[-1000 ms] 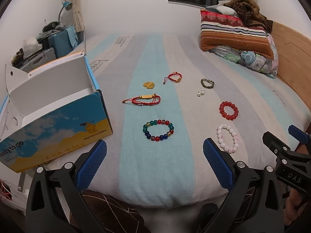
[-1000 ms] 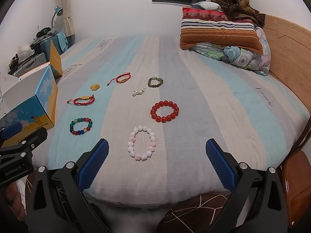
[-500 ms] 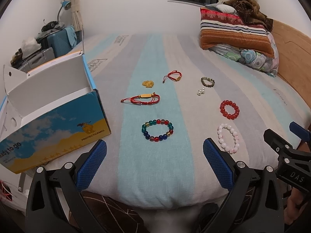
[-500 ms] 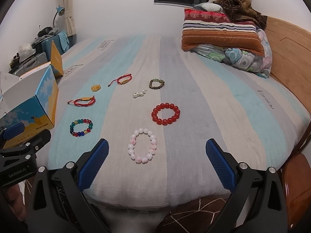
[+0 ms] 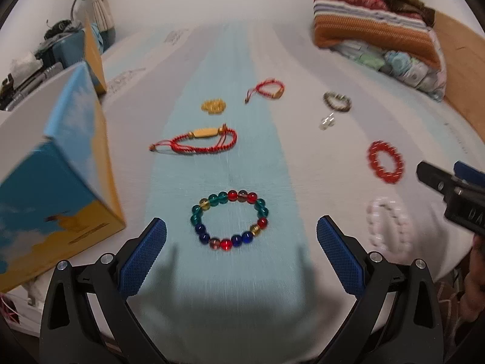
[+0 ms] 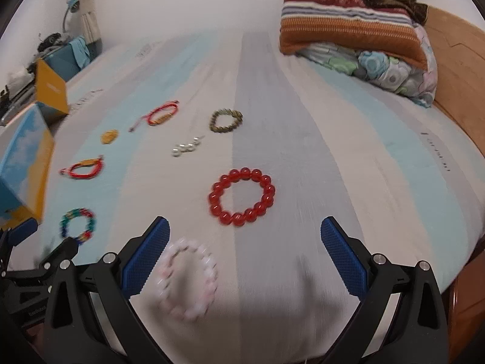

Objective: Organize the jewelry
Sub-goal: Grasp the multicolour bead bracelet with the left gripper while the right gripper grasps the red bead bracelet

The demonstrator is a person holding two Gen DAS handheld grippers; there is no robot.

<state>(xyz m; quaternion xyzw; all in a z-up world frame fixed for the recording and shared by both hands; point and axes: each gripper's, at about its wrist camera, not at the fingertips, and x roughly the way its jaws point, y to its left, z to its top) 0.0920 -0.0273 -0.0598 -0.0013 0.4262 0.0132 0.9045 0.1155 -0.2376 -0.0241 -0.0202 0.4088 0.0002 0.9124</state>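
Several bracelets lie on the striped bedspread. A multicoloured bead bracelet point(image 5: 229, 219) sits just ahead of my open left gripper point(image 5: 241, 236), between its blue pads. Beyond it lie a red cord bracelet with a tan tube point(image 5: 202, 141), a yellow charm point(image 5: 213, 105) and a second red cord bracelet point(image 5: 268, 88). My open right gripper point(image 6: 244, 238) hovers over the bed with a red bead bracelet point(image 6: 242, 196) just ahead of it. A pale pink bead bracelet point(image 6: 188, 279) lies by its left finger. Farther off are small pearls point(image 6: 186, 147) and an olive bead bracelet point(image 6: 225, 120).
An open blue and yellow cardboard box point(image 5: 54, 163) stands on the bed at the left, close to the left gripper. Folded blankets and pillows point(image 6: 351, 27) are piled at the far right by the wooden headboard point(image 6: 457, 69). Luggage and clutter point(image 5: 45, 48) sit beyond the bed's left side.
Both grippers have moved forward and lower over the bed. The multicoloured bracelet now lies between the left pads, and the pink bracelet has come up beside the right gripper's left finger.
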